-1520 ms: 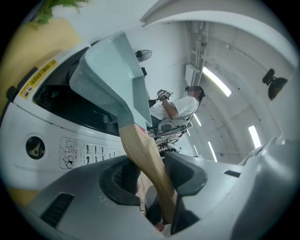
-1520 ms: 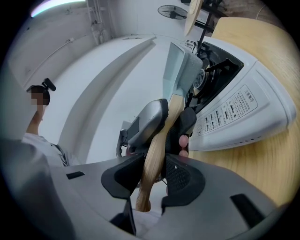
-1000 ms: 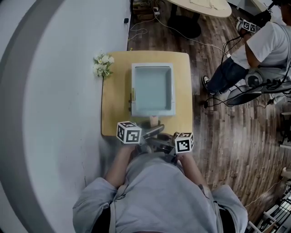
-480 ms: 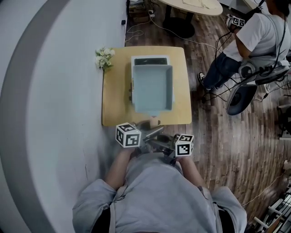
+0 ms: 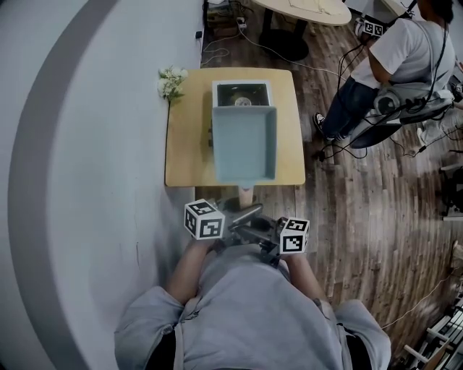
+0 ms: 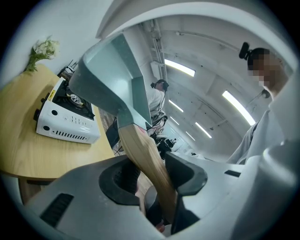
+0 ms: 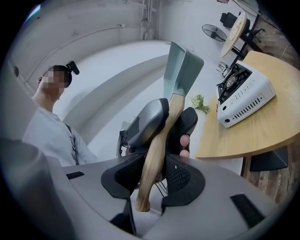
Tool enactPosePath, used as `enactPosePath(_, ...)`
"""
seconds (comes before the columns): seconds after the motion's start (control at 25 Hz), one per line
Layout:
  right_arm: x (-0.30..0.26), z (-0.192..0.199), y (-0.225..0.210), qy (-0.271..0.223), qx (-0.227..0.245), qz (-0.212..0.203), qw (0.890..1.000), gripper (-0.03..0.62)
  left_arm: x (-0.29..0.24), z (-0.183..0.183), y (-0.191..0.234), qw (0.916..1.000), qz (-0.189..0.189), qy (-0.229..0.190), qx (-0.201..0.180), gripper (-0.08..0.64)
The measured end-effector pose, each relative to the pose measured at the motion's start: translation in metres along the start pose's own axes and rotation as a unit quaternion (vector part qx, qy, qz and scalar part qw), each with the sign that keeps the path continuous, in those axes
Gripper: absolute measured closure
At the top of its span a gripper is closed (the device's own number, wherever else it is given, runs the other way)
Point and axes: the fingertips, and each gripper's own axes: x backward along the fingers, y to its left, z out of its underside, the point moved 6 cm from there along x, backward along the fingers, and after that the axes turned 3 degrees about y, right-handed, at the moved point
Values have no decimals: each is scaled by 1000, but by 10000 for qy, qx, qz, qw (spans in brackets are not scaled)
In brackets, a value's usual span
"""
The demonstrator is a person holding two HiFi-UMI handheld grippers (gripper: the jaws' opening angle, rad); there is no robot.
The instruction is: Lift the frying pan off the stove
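a: how many grippers are on it?
b: two. the left gripper (image 6: 157,176) is clamped on the wooden handle (image 6: 140,150), a pad on either side. the right gripper (image 7: 153,177) is clenched on the same handle near its butt end, just behind the left one.

a: and what do they carry?
b: one frying pan (image 5: 244,143), rectangular and pale teal. it hangs in the air over the near part of the stove (image 5: 242,92), with its handle pointing away from the stove toward the person. in the left gripper view it is tilted, and there is open space between it and the stove.

a: what's inside the pan?
b: the head view looks straight into it and shows a plain pale bottom all over.

a: other things, counted?
b: one stove, white and boxy, with a single burner showing past the pan's far edge. there is one bunch of white flowers (image 5: 171,81) left of the stove, at the far corner. one worktop (image 5: 189,144) of light wood with rounded corners carries both, and the stove sits toward its far edge.

a: and the room?
b: a white curved wall (image 5: 87,144) runs left of the stove. a dark plank floor (image 5: 347,217) lies right of it, with cables trailing across. one round table (image 5: 304,11) stands beyond the stove, and a second person (image 5: 405,58) is off to the stove's right, well apart from it.
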Motion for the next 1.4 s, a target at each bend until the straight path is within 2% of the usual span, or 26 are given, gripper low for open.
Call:
enactPosePath(0.16,6,9,14,-9,192,-62,9998,471,3,8,-17,9998,-41,-82,-192,400)
enactPosePath(0.44,28,38,42,162,375,-109,9991,471,3,39,-55,9992,-169,-215,-293,400)
enactPosePath(0.68,54,75,72,259,414,-196,9986,469,2,78,-94,9988,-192,-364,-255,399)
enactPosePath(0.92,70,109,88,263,322,-284,9987,469,4,113,-116,9989,-248,-353,-208,399)
enactPosePath(1.4,81,130,104,161,414,-314,9985,471,4,132,-138,9982,-294,-327,-404,399)
